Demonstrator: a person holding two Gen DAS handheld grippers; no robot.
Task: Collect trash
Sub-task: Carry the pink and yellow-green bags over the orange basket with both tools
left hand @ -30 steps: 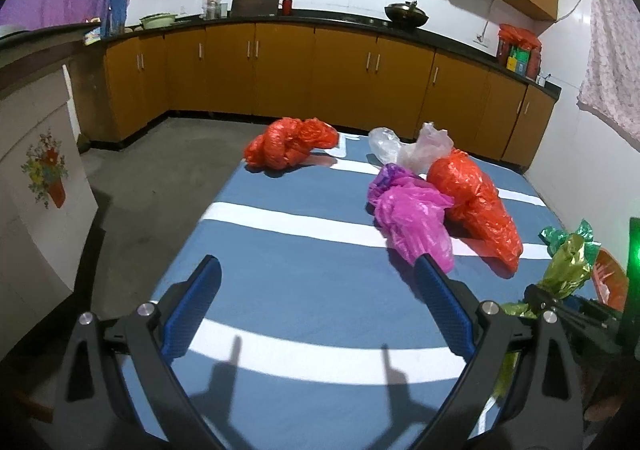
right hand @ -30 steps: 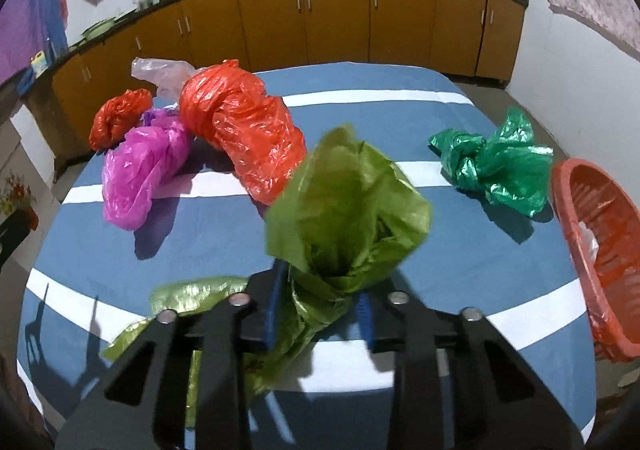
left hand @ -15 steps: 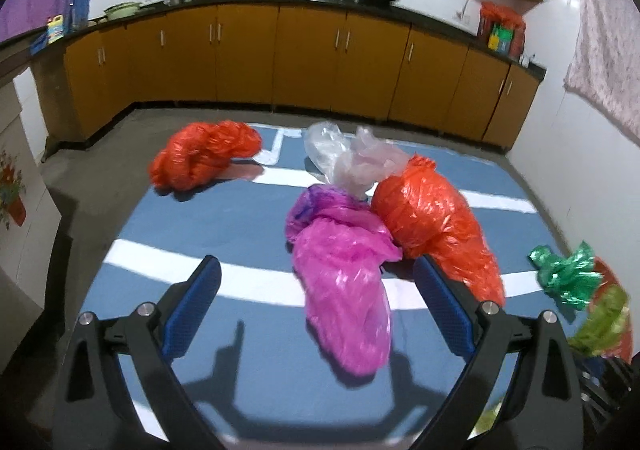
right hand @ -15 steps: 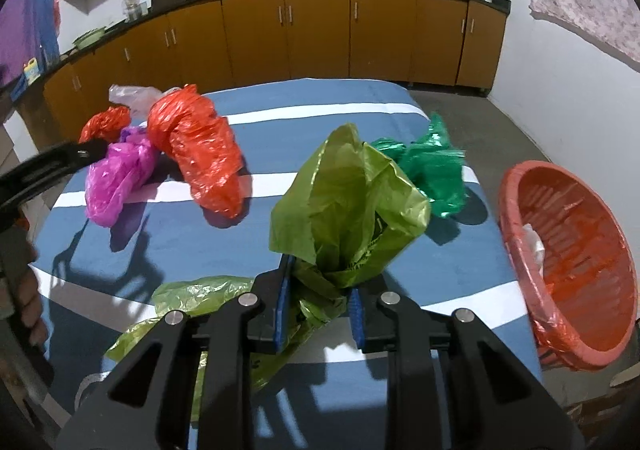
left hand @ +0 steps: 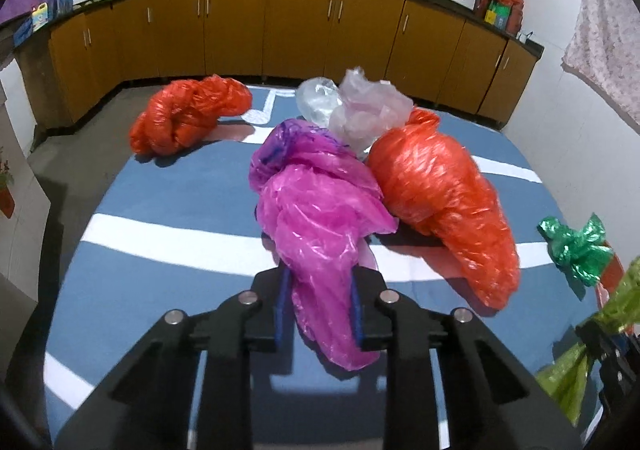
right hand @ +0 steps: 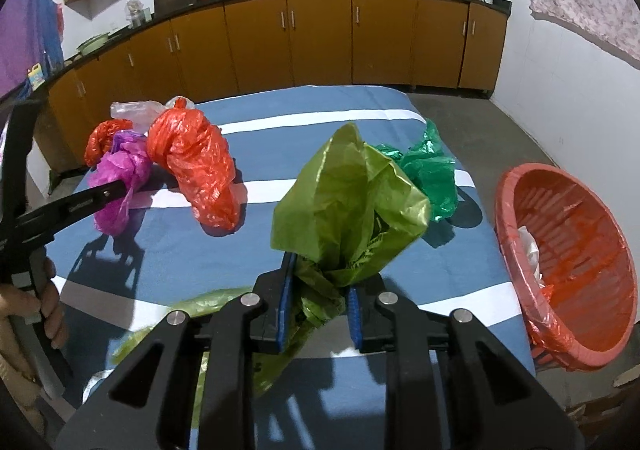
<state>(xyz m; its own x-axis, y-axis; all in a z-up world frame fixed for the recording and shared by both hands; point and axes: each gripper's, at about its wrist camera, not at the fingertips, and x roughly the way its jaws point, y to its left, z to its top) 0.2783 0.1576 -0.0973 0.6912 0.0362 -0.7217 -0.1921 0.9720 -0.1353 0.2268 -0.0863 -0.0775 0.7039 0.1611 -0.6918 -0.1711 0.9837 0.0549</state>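
Nearest in the left wrist view, the left tongs (left hand: pixel 318 304) are pinching the narrow lower end of a magenta bag (left hand: pixel 320 226), a thin, glossy, crinkled plastic sack that widens away from the blue pads and turns purple at its far tip. It lies on the worktop (left hand: pixel 160 246), which is covered by a smooth blue cloth with broad white stripes.

In the right wrist view, the right tongs (right hand: pixel 318 308) are pressed together on the gathered neck of an olive-green bag (right hand: pixel 348 210); its matte, creased film flares above the pads like a loose bloom, and a tail of the same plastic trails down toward the near left.

Just right of the magenta bag, touching it, lies a large orange bag (left hand: pixel 448 194), a shiny, wrinkled, elongated lump tapering toward the near right. Near the right edge of the worktop sits a dark green bag (right hand: pixel 430 174), metallic-looking and scrunched into a knot. Off the right edge stands a round orange basket (right hand: pixel 516 210) of slatted plastic, lined with orange film, with something white inside.

Farther back, a clear whitish bag (left hand: pixel 360 110) is bunched behind the magenta and orange ones, and a smaller orange bag (left hand: pixel 188 114), twisted and puffy, lies at the far left of the worktop.
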